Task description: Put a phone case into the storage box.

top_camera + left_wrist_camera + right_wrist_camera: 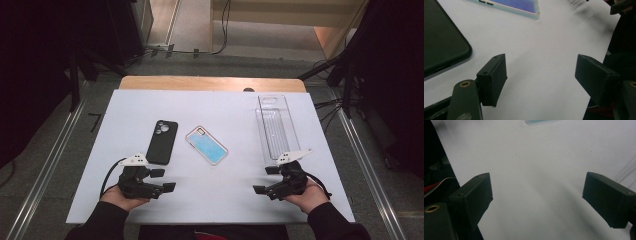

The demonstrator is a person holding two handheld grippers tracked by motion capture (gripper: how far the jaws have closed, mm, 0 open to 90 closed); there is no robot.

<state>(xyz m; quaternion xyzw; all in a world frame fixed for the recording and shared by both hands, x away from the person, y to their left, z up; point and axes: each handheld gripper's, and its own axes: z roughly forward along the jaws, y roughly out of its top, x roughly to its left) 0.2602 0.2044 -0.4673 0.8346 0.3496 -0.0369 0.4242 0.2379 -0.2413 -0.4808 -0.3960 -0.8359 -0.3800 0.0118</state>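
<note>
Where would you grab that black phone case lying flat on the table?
Probably across its two long edges, coming straight down from above. The black phone case lies flat on the table, narrow enough across; the left gripper is nearest, jaws open and empty.

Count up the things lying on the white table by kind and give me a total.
Phone cases, 2: black case, blue glitter case
Clear plastic trays, 1: clear tray
Total: 3

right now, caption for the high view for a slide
Two open grippers, left and right, rest before a black case, blue case and clear tray.
</note>
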